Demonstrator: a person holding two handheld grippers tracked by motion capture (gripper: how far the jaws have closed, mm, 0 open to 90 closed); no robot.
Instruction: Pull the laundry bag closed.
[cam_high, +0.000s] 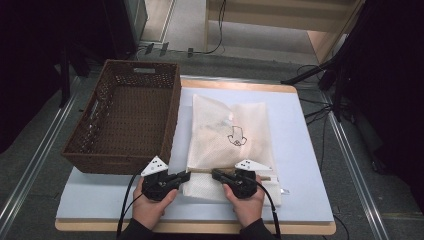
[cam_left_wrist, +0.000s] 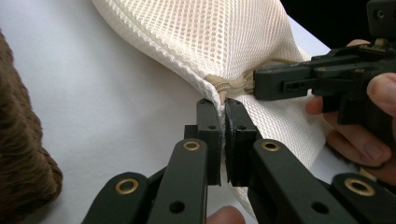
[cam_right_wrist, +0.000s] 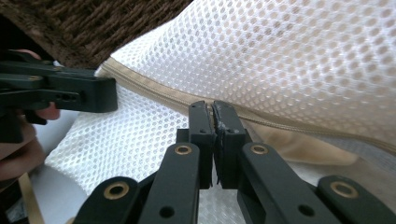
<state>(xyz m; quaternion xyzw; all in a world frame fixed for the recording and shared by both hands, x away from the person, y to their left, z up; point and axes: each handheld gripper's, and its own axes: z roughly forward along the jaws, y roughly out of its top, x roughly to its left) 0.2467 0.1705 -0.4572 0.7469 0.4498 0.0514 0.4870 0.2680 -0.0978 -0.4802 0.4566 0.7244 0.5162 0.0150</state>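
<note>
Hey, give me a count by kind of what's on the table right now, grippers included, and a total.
Mesh laundry bags: 1
Woven brown baskets: 1
Grippers: 2, the left gripper and the right gripper, both shut on the mesh laundry bag's near zipper edge
Total: 4

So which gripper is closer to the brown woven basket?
Left. The left gripper sits just below the brown woven basket's near corner; the right gripper lies farther right, over the white mesh bag.
</note>
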